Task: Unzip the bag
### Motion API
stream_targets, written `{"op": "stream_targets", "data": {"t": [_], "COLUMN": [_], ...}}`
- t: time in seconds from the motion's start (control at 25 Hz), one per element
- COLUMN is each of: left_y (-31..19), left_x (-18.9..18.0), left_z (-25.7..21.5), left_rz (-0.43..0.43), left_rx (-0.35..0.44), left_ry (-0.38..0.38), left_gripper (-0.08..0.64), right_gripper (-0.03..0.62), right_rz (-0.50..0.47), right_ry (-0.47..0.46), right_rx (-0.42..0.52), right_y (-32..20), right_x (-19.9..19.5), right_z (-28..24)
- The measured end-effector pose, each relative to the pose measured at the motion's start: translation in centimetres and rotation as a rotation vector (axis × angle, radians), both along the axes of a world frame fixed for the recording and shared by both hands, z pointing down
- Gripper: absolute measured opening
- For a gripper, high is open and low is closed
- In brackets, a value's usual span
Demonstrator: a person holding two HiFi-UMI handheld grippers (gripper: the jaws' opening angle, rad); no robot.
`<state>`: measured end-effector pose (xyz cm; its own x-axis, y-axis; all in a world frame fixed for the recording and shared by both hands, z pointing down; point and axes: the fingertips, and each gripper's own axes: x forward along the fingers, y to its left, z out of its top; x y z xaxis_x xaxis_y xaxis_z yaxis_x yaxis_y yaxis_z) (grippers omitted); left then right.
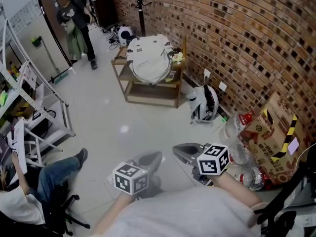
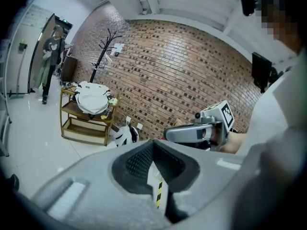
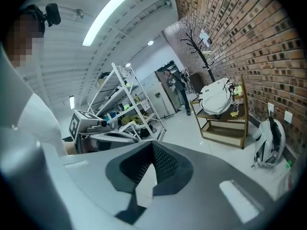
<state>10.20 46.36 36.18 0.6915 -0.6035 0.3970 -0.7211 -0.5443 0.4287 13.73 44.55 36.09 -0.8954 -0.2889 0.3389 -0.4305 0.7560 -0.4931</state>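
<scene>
A white bag [image 1: 148, 58] lies on top of a low wooden shelf cart [image 1: 148, 90] by the brick wall, far across the floor from me. It also shows small in the left gripper view as the bag [image 2: 92, 97] and in the right gripper view as the bag [image 3: 216, 96]. My left gripper [image 1: 150, 158] and right gripper [image 1: 180, 151] hover close to my body, side by side, well short of the bag. Both have their jaws shut with nothing between them. The left gripper [image 2: 153, 159] sees the right gripper [image 2: 192, 133] beside it.
A second white and black bag [image 1: 202, 102] leans on the floor against the wall. A cardboard box [image 1: 271, 132] and plastic bottles [image 1: 237, 127] sit at the right. A metal rack [image 1: 24, 98] and a seated person [image 1: 34, 191] are at the left. Another person [image 1: 74, 23] stands at the back.
</scene>
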Motion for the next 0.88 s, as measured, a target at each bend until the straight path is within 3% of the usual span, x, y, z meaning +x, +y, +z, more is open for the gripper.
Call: {"op": "stream_targets", "data": {"t": [0.44,0.88], "left_y": [-0.1,1.2], "left_x": [-1.4,0.6], "left_z": [-0.7,-2.1], "left_rz": [-0.031,-0.04], "left_rx": [0.002,0.016], "left_ry": [-0.012,-0.011], "left_gripper": [0.0,0.0], "right_gripper": [0.002,0.002], "right_rz": [-0.001,-0.024], "right_ry": [0.016,0.017], "right_rx": [0.026,0.054], "right_y": [0.3,1.7], "right_x": [-0.3,0.9], "right_z": [-0.3,-1.7]}}
